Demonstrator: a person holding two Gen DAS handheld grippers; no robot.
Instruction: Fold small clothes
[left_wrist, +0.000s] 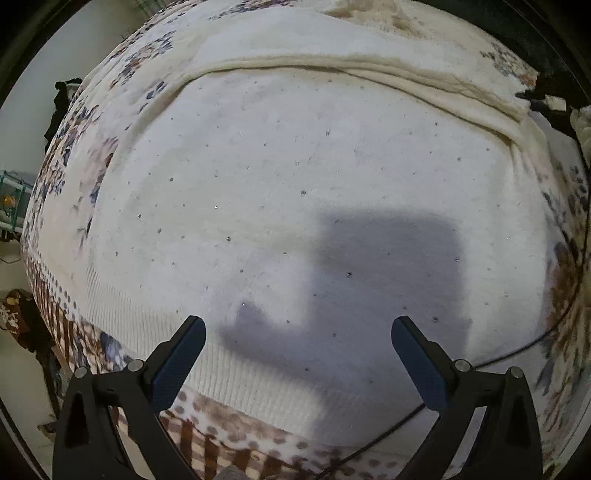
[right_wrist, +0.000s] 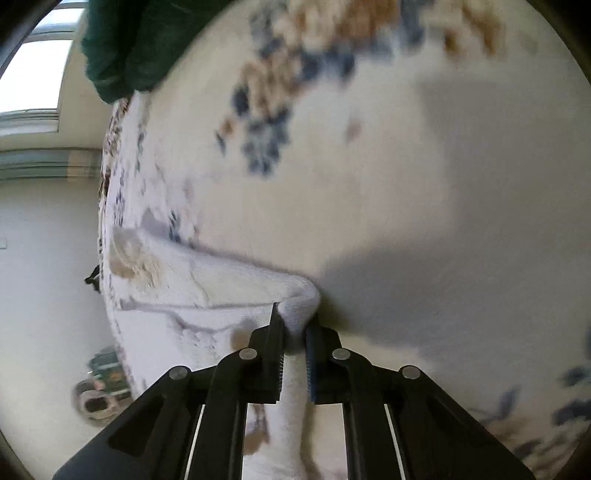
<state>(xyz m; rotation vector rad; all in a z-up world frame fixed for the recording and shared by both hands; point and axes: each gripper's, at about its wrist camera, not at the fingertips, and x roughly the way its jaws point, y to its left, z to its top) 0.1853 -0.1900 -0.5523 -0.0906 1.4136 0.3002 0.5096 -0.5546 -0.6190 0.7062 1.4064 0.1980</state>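
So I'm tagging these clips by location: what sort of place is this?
Most likely a bedroom at home. A white sweater lies spread on a floral blanket that looks like bedding, a window lights a plain wall, and the floor shows beyond the edge. The right gripper pinches the sweater.

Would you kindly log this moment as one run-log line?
task: fold clothes | left gripper: open, over sweater | right gripper: shut on sweater edge | surface: floral blanket
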